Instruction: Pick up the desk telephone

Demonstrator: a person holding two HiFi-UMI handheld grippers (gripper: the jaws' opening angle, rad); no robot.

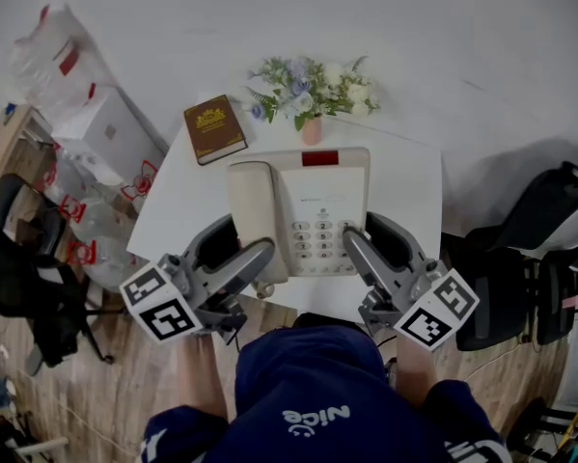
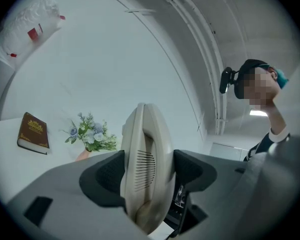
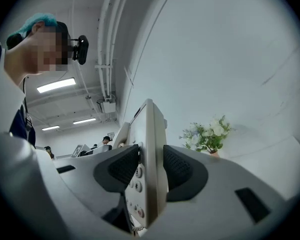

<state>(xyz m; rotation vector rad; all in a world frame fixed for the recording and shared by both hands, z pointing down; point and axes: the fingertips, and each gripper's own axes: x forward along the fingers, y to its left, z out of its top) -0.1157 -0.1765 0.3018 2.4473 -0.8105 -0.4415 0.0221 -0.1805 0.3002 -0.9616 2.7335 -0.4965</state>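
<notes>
The beige desk telephone (image 1: pixel 303 210) hangs above the white table (image 1: pixel 168 215), held from both sides. My left gripper (image 1: pixel 240 258) is shut on its left side, where the handset (image 2: pixel 142 169) lies; both pads press on the handset. My right gripper (image 1: pixel 361 249) is shut on the telephone's right edge (image 3: pixel 152 149), beside the keypad (image 1: pixel 322 244). In both gripper views the telephone stands on edge between the jaws, well off the table.
A brown book (image 1: pixel 214 128) lies at the table's far left. A small pot of flowers (image 1: pixel 310 95) stands at the far edge, behind the telephone. Plastic bags and a white box (image 1: pixel 105 128) sit left of the table, black chairs (image 1: pixel 535 249) to the right.
</notes>
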